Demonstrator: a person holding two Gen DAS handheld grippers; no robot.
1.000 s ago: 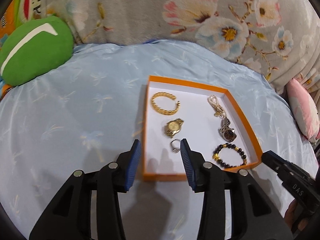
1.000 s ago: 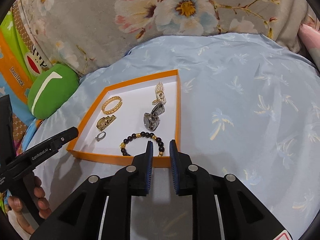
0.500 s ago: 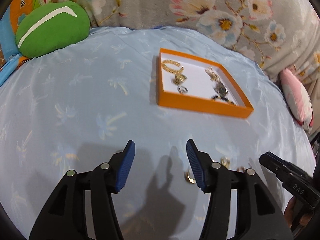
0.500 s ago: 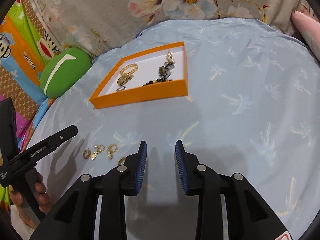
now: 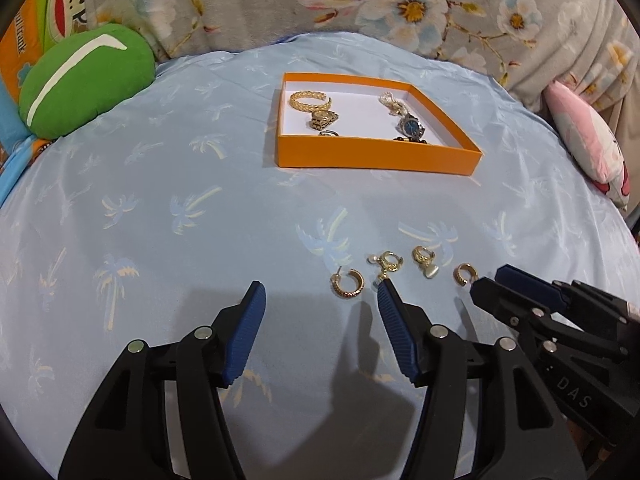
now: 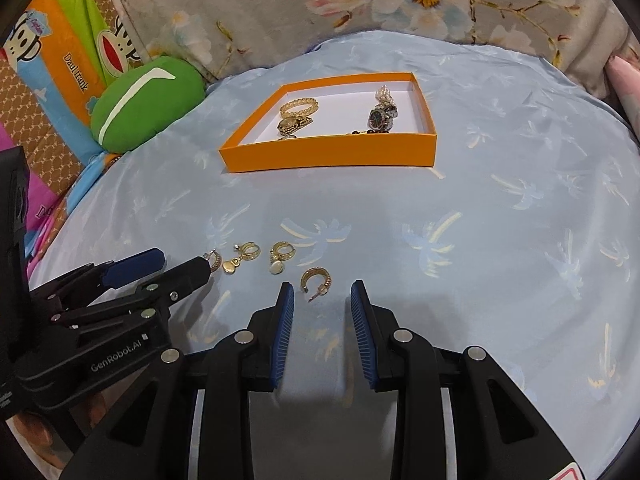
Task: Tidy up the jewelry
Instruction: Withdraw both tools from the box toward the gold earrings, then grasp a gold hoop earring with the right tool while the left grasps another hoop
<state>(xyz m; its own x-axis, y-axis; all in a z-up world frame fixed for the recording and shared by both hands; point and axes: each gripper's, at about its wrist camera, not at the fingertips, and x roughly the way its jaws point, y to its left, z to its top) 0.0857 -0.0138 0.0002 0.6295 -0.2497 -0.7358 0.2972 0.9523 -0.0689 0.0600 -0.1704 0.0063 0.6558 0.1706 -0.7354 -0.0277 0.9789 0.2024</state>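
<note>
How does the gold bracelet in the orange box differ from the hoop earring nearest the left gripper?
The gold bracelet lies inside the orange box; the hoop earring lies outside it on the blue sheet. The bracelet is larger and braided; the earring carries a thin post. Both are gold.

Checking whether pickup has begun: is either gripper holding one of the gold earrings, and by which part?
Nothing is held. The left gripper, jaws opening, and right gripper are empty; the gold hoop earring lies untouched on the light blue palm-print sheet.

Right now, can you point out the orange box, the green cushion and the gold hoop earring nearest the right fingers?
orange box (image 6: 332,156), right wrist view, its near outer wall.
green cushion (image 5: 84,80), left wrist view, its green top.
gold hoop earring (image 6: 316,278), right wrist view, its band.
</note>
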